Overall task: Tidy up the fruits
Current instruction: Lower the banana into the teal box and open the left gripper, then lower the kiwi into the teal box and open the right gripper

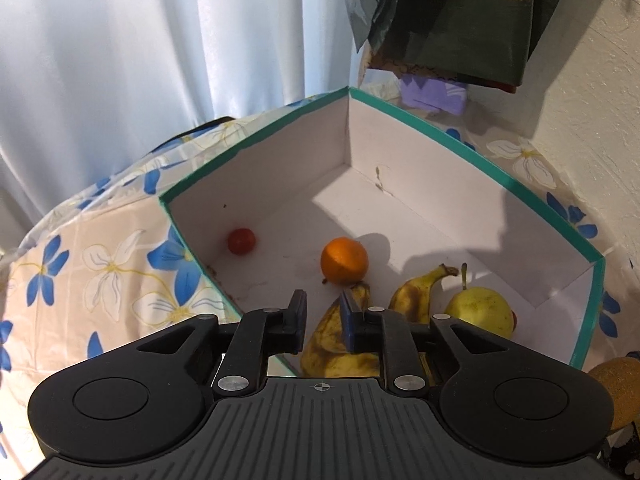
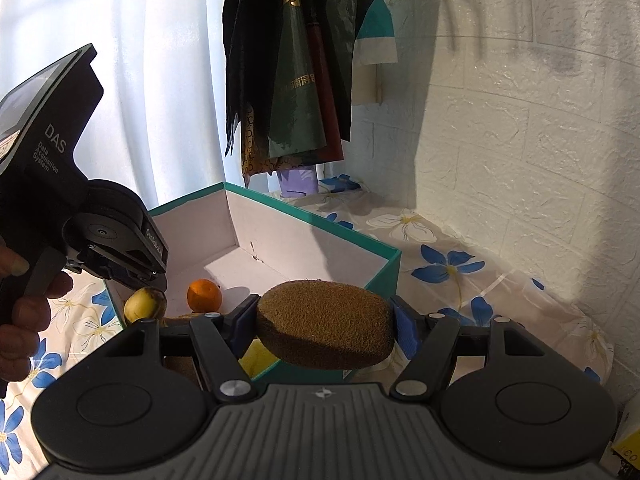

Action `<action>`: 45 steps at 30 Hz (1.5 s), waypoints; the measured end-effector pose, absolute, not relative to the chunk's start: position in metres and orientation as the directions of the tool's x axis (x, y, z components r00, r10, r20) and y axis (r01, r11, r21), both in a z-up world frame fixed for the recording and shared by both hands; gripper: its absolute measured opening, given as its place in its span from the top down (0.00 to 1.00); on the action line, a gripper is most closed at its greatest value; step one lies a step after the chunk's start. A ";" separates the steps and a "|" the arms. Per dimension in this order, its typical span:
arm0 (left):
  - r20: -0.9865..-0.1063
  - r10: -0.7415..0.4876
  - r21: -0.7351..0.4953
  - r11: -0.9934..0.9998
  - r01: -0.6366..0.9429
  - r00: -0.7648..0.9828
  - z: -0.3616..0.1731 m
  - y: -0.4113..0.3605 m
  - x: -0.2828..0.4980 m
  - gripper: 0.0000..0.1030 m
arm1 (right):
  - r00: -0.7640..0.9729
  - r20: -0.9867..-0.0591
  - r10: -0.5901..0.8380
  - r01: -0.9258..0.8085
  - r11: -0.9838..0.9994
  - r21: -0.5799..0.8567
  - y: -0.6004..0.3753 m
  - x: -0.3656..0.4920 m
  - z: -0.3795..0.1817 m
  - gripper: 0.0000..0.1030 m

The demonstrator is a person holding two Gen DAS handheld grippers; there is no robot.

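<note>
The fruits I am sorting sit mostly inside the teal-edged box (image 1: 472, 148) with white inner walls. On its floor I count an orange (image 1: 344, 261), a small red tomato-like fruit (image 1: 241, 241) off by the far-left wall, a yellow pear (image 1: 482, 314), one spotted banana (image 1: 416, 294) next to the pear, and a second banana (image 1: 326, 336) nearest me.

My left gripper (image 1: 322, 322) reaches down into the box, its jaws drawn close together over that nearer banana. The tip of the banana shows in the narrow gap between them, though I cannot tell whether the pads grip it or merely hang above it.

My right gripper (image 2: 325, 326) is clamped on a fuzzy brown kiwi (image 2: 325, 322), held in the air over the near edge of the box.

By my reading, most fruit is in; the kiwi remains to be placed. The box rests on a flowered tablecloth (image 1: 112, 272).
</note>
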State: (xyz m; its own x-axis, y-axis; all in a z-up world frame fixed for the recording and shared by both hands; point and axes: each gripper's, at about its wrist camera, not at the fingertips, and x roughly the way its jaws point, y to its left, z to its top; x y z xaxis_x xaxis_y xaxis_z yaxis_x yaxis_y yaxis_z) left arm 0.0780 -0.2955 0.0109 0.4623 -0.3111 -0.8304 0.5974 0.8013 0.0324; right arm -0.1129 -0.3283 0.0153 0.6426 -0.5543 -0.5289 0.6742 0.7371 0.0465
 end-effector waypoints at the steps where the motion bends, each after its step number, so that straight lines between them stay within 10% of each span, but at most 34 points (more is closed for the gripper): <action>1: -0.825 -0.316 0.032 0.801 0.598 0.468 0.013 -0.293 0.077 0.76 | 0.642 -0.530 -0.554 0.673 0.738 0.045 -0.328 -0.112 0.015 0.34; 20: -0.760 -0.318 -0.007 0.876 0.482 0.566 0.069 -0.215 0.057 0.44 | 0.656 -0.538 -0.529 0.643 0.765 0.032 -0.321 -0.103 0.017 0.34; 45: -0.765 -0.274 -0.046 0.926 0.375 0.583 0.094 -0.134 0.032 0.38 | 0.684 -0.543 -0.487 0.586 0.810 0.010 -0.309 -0.080 0.008 0.34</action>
